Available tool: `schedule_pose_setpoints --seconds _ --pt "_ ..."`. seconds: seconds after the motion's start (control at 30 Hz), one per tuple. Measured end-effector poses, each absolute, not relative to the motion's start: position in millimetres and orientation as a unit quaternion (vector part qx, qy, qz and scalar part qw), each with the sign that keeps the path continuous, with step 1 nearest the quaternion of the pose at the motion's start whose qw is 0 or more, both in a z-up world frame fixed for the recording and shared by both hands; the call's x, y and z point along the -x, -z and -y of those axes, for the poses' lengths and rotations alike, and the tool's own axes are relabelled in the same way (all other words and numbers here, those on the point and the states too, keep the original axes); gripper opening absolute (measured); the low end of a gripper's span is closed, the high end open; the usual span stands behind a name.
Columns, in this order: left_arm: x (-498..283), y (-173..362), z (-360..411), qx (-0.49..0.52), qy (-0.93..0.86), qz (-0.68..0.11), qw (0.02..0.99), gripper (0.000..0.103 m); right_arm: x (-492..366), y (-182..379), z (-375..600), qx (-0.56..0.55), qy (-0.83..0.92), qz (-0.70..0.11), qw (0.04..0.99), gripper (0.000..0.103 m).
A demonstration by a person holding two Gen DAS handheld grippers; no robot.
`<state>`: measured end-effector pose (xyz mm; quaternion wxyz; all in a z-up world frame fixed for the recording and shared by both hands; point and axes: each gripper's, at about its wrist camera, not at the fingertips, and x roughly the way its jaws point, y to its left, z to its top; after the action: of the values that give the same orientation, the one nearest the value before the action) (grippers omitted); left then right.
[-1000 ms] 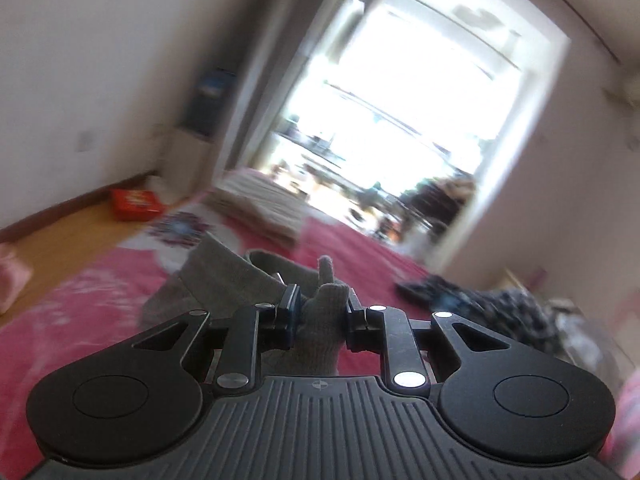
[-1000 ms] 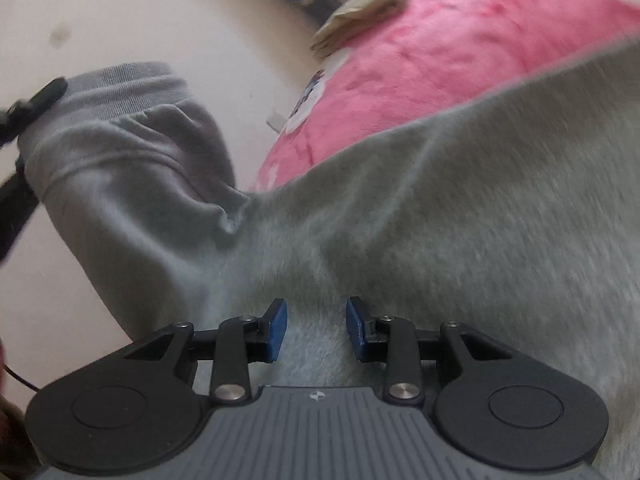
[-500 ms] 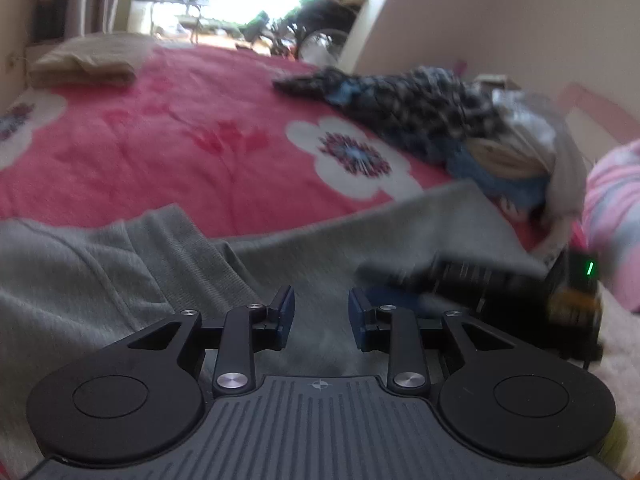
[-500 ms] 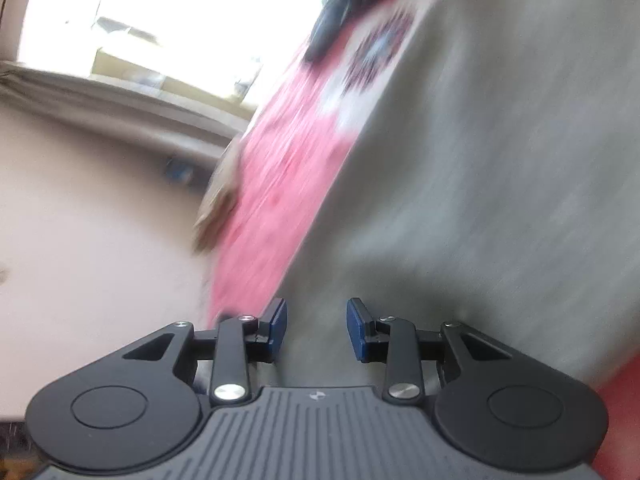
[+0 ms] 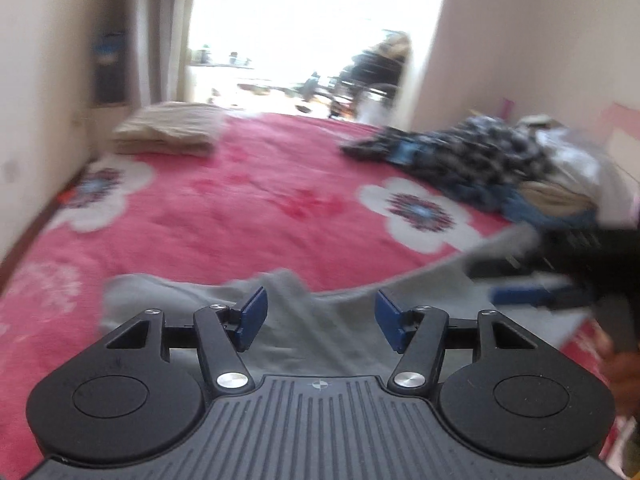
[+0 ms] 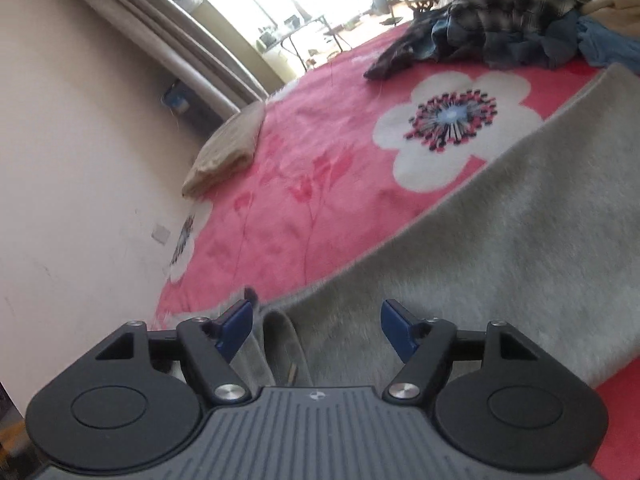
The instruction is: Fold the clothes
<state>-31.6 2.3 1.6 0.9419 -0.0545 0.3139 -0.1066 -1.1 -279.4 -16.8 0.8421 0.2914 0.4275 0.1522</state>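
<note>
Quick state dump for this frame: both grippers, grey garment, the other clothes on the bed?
left gripper: open, jaws just opening, nothing gripped
right gripper: open, jaws just opening, nothing gripped
grey garment: released, lying spread on the pink blanket
beige garment: folded
plaid clothes pile: unfolded, heaped

- Pale cream walls (image 5: 520,40) on both sides.
- A bright, overexposed doorway (image 5: 304,32) floods in daylight.
- Grey curtains (image 6: 160,40) hang beside it.
- A pink flowered blanket (image 5: 248,216) covers the bed.
</note>
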Motion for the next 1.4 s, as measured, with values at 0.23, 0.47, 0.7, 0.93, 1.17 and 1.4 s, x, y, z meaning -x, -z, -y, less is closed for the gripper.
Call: schedule_pose_setpoints --seconds 0.23,0.47,0.7,0.93,1.17,1.4 --pt "28 8 -44 0.112 0.061 -0.344 0.930 0.060 -2 41 262 -0.324 -0.194 -0.461 0.803 0.074" --pt "39 26 -41 0.063 0.089 -0.371 0.922 0.060 -15 46 217 -0.271 -0.270 -0.467 0.797 0.069" --pt "57 48 -38 -0.021 0.101 -0.409 0.907 0.060 -28 40 172 -0.146 -0.286 -0.437 0.840 0.057" --pt "71 60 -39 -0.045 0.121 -0.426 0.895 0.060 -117 60 144 -0.134 -0.317 -0.475 0.809 0.063" --pt "70 67 -44 -0.038 0.132 -0.434 0.890 0.060 -171 105 141 -0.248 -0.382 -0.557 0.694 0.066" --pt "73 74 -52 -0.028 0.149 -0.429 0.890 0.060 -157 105 170 -0.322 -0.444 -0.528 0.648 0.065"
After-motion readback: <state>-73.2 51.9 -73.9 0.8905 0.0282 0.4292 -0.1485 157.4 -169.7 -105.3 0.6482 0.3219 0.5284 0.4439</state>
